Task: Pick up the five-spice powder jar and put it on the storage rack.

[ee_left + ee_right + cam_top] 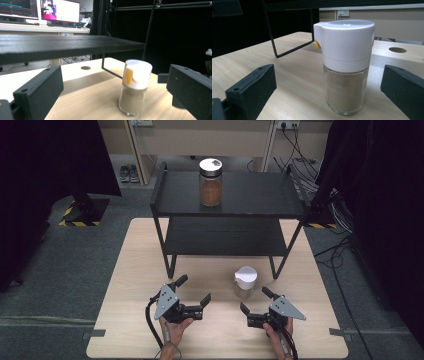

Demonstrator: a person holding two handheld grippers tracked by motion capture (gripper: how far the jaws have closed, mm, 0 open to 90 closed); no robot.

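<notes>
Shaker (245, 281) with white cap stands upright on the worktop (130, 270) just ahead of the gaping right tongs (253, 301), untouched, left tongs (192, 288) likewise spread.

White-capped shaker (133, 87) stands upright beyond the spread fingers (38, 92), apparently untouched.

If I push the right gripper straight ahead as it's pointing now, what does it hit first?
Most likely the white-capped shaker jar: it stands upright on the table between the open jaws of the right gripper, close ahead, not yet touched.
</notes>
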